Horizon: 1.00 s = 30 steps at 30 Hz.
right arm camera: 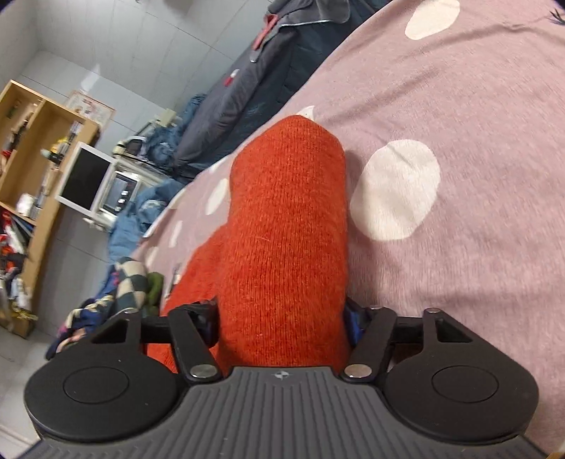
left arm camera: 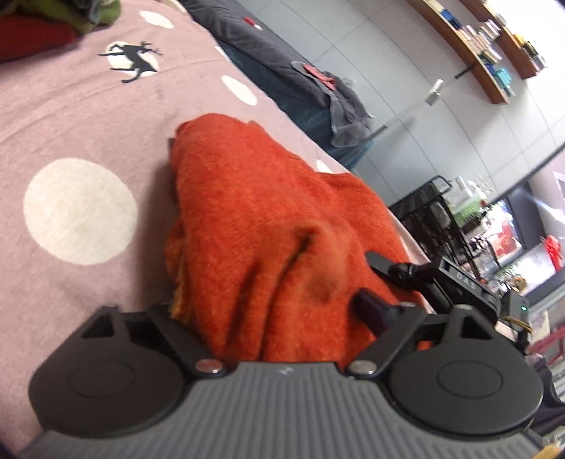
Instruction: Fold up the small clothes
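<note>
- The left tool (left arm camera: 279, 310) has the orange knitted garment (left arm camera: 254, 219) bunched between its fingers. The cloth hides the pads, so whether they press on it cannot be told.
- The right tool (right arm camera: 282, 317) has a thick roll of the same orange knitted garment (right arm camera: 286, 229) filling the gap between its fingers, with cloth against both. It appears clamped on the knit.
- In the left wrist view, the right tool's black fingers (left arm camera: 381, 263) sit just beside the left tool, on the garment's right edge.
- Ahead of both tools the garment lies on the bed cover (left arm camera: 88, 123), mauve with white dots and a black deer print (left arm camera: 136, 60).
- Farther ahead, a dark grey quilt (left arm camera: 268, 60) lies beyond the bed cover.
- Far ahead and left of the left tool lies a pile of red and green cloth (left arm camera: 53, 21).
</note>
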Each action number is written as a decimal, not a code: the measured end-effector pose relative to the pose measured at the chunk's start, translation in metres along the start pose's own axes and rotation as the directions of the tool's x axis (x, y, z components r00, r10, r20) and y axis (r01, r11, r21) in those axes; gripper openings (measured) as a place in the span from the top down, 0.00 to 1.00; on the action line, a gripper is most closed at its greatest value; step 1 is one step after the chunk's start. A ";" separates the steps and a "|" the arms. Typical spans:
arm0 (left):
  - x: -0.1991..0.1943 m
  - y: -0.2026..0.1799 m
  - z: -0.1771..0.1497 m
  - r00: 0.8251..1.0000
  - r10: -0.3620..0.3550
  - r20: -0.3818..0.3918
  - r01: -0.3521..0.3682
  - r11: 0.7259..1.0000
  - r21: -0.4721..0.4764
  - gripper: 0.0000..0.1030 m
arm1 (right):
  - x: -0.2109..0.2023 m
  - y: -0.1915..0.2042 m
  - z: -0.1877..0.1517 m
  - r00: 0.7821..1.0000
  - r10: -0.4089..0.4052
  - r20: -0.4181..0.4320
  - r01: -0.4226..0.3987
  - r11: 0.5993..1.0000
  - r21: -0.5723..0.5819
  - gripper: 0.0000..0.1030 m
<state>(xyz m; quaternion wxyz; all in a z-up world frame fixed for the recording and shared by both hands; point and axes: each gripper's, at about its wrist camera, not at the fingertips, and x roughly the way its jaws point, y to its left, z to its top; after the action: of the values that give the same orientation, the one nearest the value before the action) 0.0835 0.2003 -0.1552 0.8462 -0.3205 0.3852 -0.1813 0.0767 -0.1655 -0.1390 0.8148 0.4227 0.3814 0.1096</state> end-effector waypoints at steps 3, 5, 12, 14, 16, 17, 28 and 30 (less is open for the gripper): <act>-0.002 0.010 0.003 1.000 -0.014 -0.009 0.014 0.999 -0.043 0.41 | -0.002 0.000 -0.003 1.000 -0.028 0.009 0.028 1.000 -0.012 0.13; -0.003 0.008 0.003 1.000 -0.006 -0.023 0.005 0.999 -0.036 0.44 | -0.004 -0.003 -0.004 0.999 -0.026 0.025 0.026 1.000 0.001 0.18; -0.018 -0.015 -0.003 0.997 0.071 -0.030 -0.070 0.996 0.053 0.60 | -0.025 0.017 -0.027 0.990 -0.071 0.121 0.077 0.996 -0.046 0.29; -0.025 -0.021 -0.004 0.997 0.071 -0.031 -0.069 0.995 0.074 0.62 | -0.034 0.025 -0.031 0.988 -0.066 0.140 0.077 0.994 -0.080 0.30; -0.031 -0.027 -0.006 0.997 0.066 -0.037 -0.062 0.994 0.092 0.63 | -0.044 0.027 -0.032 0.988 -0.047 0.147 0.060 0.995 -0.086 0.31; -0.032 -0.032 -0.008 0.997 0.063 -0.044 -0.058 0.993 0.107 0.64 | -0.047 0.027 -0.032 0.988 -0.038 0.148 0.051 0.995 -0.081 0.31; -0.012 -0.174 -0.034 0.986 -0.080 -0.147 0.132 0.913 0.386 0.65 | -0.143 0.022 -0.006 0.949 0.004 0.316 0.045 0.988 -0.146 0.34; -0.001 -0.219 -0.044 0.976 -0.126 -0.179 0.195 0.870 0.452 0.65 | -0.180 0.014 0.007 0.926 0.010 0.378 0.050 0.987 -0.150 0.34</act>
<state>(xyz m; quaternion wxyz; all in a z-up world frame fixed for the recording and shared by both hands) 0.0354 0.0233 -0.0267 0.8503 -0.1245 0.3620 -0.3611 -0.0397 -0.2506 -0.0306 0.9047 0.3665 0.2119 0.0475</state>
